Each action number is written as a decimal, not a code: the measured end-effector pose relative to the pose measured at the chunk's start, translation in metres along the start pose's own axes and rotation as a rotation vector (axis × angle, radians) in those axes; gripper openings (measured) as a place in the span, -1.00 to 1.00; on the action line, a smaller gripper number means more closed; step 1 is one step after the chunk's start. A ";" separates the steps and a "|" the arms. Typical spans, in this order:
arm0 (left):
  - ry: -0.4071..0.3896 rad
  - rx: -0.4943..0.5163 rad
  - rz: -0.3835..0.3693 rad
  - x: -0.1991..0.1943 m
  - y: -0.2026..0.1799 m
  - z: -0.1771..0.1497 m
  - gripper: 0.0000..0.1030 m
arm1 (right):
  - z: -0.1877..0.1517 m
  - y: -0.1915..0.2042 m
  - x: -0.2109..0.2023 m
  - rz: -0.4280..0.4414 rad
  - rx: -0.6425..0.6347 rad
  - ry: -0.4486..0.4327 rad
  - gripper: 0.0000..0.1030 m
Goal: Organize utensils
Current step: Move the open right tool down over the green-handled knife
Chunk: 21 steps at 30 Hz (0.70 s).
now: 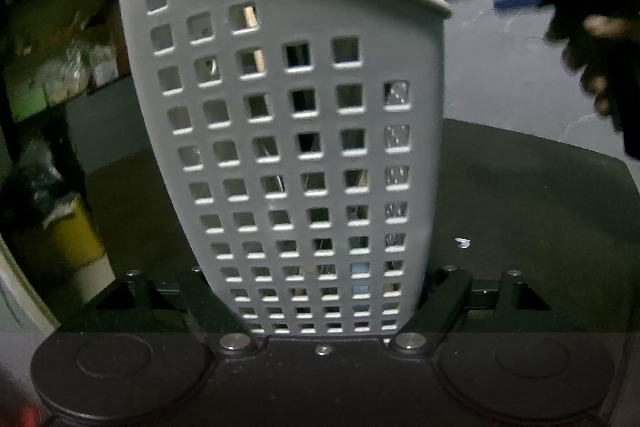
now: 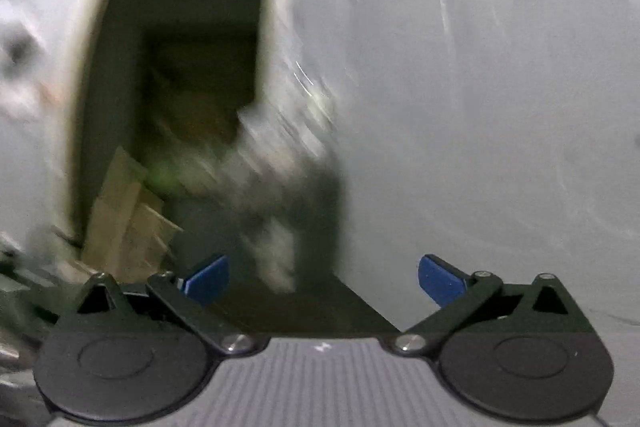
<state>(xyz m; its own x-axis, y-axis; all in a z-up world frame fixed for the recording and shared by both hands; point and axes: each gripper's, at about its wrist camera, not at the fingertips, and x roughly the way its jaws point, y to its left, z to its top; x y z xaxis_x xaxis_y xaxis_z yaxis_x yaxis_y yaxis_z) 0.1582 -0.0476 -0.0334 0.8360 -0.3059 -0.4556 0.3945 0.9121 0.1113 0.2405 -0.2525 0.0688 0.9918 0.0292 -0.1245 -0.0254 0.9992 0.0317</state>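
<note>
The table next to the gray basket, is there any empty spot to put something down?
Yes. The dark table is bare to the right of the gray basket, except for one tiny white scrap. A narrower bare strip lies left of the basket. Near the table's front edge it is crowded: the left hand-held gripper clamps the basket's base.

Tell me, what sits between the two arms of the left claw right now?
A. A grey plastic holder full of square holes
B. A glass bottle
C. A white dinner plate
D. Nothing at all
A: the left wrist view shows the grey holder, with rows of square holes, standing between the arms of the left claw.
</note>
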 end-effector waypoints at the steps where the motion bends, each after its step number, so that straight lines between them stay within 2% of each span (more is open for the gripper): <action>1: 0.012 -0.013 0.002 0.001 0.000 0.002 0.55 | -0.002 -0.004 0.016 -0.021 -0.006 0.077 1.00; 2: 0.020 -0.024 0.001 0.002 0.001 0.004 0.54 | -0.006 -0.010 0.034 -0.016 0.003 0.162 0.99; 4: 0.033 -0.042 0.001 0.004 0.002 0.008 0.54 | -0.009 -0.022 0.055 0.013 0.065 0.276 0.99; 7: 0.038 -0.053 0.003 0.008 0.004 0.012 0.54 | -0.008 -0.044 0.069 0.055 0.222 0.391 0.99; 9: 0.047 -0.063 0.003 0.010 0.005 0.016 0.54 | -0.002 -0.059 0.065 0.091 0.352 0.433 0.99; 11: 0.052 -0.073 -0.002 0.012 0.007 0.018 0.54 | 0.003 -0.067 0.053 0.101 0.397 0.433 0.99; 14: 0.062 -0.086 -0.011 0.015 0.013 0.021 0.54 | 0.011 -0.070 0.031 0.081 0.357 0.392 0.99; 17: 0.070 -0.089 -0.018 0.019 0.016 0.025 0.53 | 0.032 -0.067 0.011 0.081 0.335 0.354 0.99; 21: 0.087 -0.082 -0.018 0.021 0.018 0.031 0.53 | 0.075 -0.061 -0.004 0.102 0.324 0.330 1.00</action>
<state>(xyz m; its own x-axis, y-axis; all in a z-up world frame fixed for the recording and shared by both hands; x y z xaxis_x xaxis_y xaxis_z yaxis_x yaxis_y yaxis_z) 0.1949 -0.0465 -0.0137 0.7914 -0.3012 -0.5319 0.3739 0.9269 0.0314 0.2480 -0.3158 0.1421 0.8922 0.1864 -0.4115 -0.0280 0.9320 0.3615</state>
